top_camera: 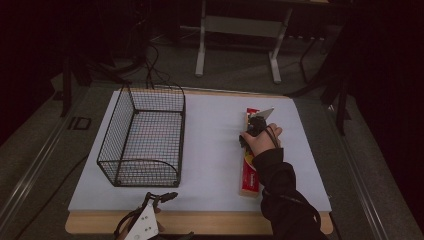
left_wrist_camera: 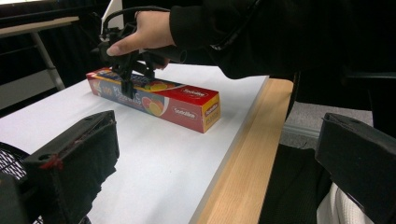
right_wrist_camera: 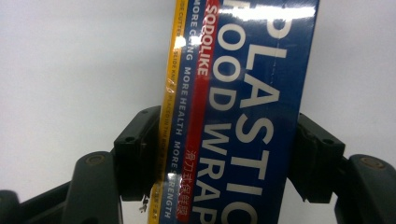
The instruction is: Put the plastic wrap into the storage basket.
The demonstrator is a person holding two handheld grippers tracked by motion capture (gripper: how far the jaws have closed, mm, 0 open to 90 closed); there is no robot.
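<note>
A long plastic wrap box (top_camera: 250, 175), red and blue with fruit pictures, lies flat on the white mat at the right, its length running away from me. My right gripper (top_camera: 255, 127) comes down on its far half from above. In the right gripper view the two black pads (right_wrist_camera: 140, 154) press against the box (right_wrist_camera: 238, 93) on both long sides. The left gripper view shows that same grip (left_wrist_camera: 126, 79) on the box (left_wrist_camera: 187, 100) from the side. My left gripper (top_camera: 172, 215) rests near the table's front edge, jaws wide apart (left_wrist_camera: 215, 154) with nothing between them.
A black wire basket (top_camera: 145, 135) stands on the left half of the white mat (top_camera: 210, 150), with nothing in it that I can see. A bare wooden strip (top_camera: 215, 222) runs along the table's front. Desk legs and cables sit on the floor behind.
</note>
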